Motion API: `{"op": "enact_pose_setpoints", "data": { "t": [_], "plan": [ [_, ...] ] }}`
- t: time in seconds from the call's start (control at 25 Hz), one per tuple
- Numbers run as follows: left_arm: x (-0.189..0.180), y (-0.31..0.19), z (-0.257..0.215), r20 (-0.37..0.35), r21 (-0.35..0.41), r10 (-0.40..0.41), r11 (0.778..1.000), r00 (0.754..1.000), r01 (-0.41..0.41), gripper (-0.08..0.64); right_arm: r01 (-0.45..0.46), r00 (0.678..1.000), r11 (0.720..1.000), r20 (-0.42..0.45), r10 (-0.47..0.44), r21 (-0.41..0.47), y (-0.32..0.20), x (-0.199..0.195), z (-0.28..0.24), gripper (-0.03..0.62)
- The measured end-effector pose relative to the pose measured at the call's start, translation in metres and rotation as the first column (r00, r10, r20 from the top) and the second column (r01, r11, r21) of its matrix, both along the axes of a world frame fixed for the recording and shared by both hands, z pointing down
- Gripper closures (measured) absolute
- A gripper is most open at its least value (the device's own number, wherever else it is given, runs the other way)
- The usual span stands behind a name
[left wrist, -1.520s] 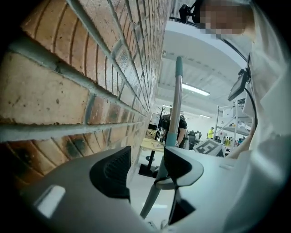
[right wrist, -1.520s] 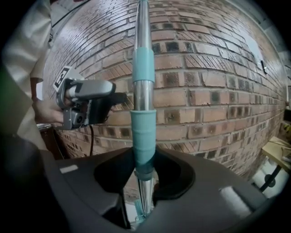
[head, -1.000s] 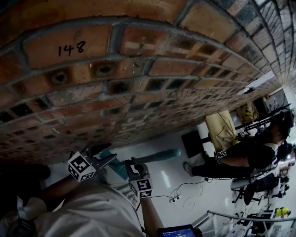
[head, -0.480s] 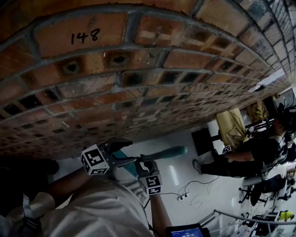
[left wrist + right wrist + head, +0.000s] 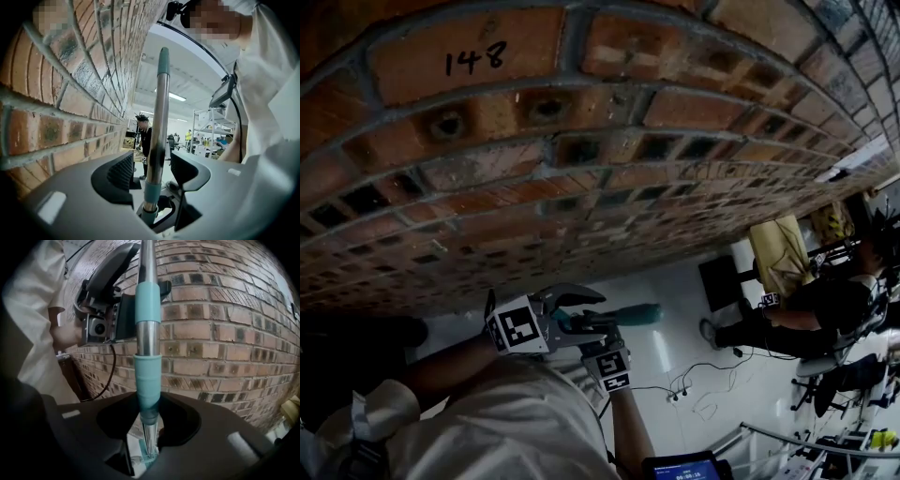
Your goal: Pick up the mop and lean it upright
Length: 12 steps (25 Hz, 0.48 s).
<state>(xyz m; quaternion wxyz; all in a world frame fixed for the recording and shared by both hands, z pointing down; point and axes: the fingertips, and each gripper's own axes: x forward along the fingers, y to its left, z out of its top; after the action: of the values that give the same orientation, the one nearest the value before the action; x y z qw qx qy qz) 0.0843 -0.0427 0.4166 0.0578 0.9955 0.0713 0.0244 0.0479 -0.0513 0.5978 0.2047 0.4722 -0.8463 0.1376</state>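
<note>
Pale floor beside brick wall; loose cables lying on it, dark square object nearby.

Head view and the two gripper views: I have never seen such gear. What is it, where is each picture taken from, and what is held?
No robot here: a person holds a two-jaw gripper in each hand. The head view comes from a camera on the person's head, facing a brick wall. The other two cameras ride on the grippers. The right gripper is clamped on the mop pole. The left gripper has just been opening its jaws; the mop pole stands between them, untouched. Each marker cube is part of its gripper.
</note>
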Motion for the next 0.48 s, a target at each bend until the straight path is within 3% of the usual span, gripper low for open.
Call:
{"op": "enact_pose_setpoints", "data": {
  "t": [0.28, 0.48],
  "plan": [
    [-0.004, 0.005, -0.01, -0.037, 0.067, -0.007, 0.998, 0.999, 0.01, 0.436, 0.075, 0.997, 0.997, 0.001, -0.075, -0.017, 0.003, -0.013, 0.004, 0.462],
    [-0.008, 0.001, -0.006, -0.022, 0.067, -0.043, 0.997, 0.999, 0.045, 0.439, 0.073, 0.997, 0.997, 0.002, -0.073, -0.035, 0.003, -0.015, 0.008, 0.462]
  ]
}}
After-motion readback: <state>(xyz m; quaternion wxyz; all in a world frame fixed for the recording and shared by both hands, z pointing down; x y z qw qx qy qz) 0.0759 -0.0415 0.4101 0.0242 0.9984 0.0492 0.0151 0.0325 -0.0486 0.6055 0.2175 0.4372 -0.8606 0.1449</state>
